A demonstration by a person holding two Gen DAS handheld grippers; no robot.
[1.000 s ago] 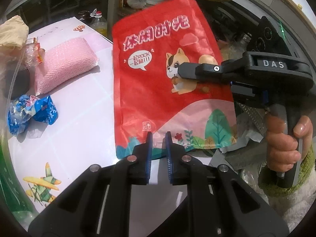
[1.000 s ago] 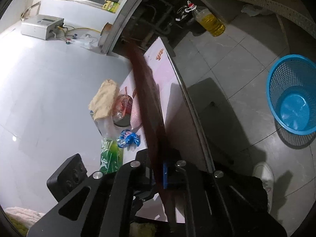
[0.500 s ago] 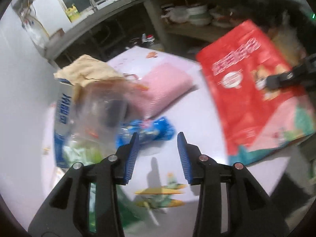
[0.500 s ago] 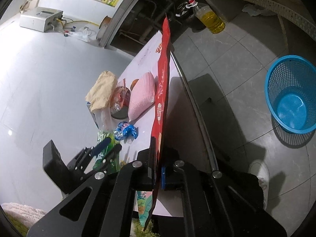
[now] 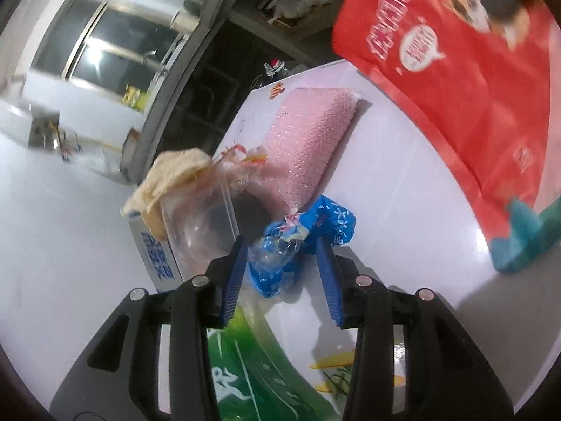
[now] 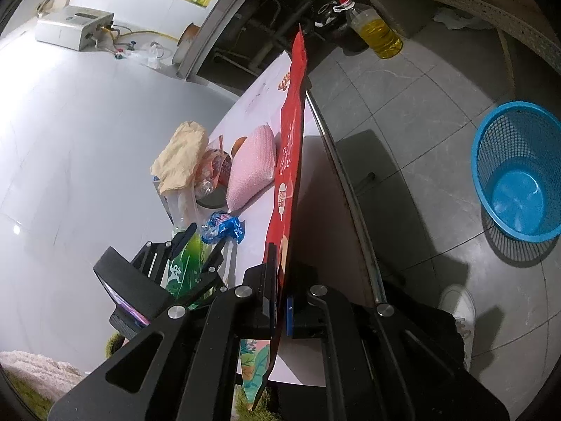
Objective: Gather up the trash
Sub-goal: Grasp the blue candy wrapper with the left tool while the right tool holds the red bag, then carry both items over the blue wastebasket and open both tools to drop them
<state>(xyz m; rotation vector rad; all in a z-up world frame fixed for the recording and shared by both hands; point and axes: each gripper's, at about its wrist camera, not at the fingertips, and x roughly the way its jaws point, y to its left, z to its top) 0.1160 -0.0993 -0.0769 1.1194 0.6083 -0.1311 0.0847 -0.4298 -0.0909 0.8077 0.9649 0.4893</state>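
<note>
Left claw (image 5: pixel 280 273) swung to blue wrapper (image 5: pixel 301 242); red bag (image 6: pixel 289 161) seemingly edge-on, upright.

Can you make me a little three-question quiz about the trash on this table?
1. True or false: the right gripper is shut on the red snack bag.
2. What lies between the open left gripper's fingers? A) pink bubble wrap B) blue wrapper C) yellow cloth
3. What colour is the basket on the floor?

Key: 1 true. 2 B, the blue wrapper. 3 blue, the basket.
</note>
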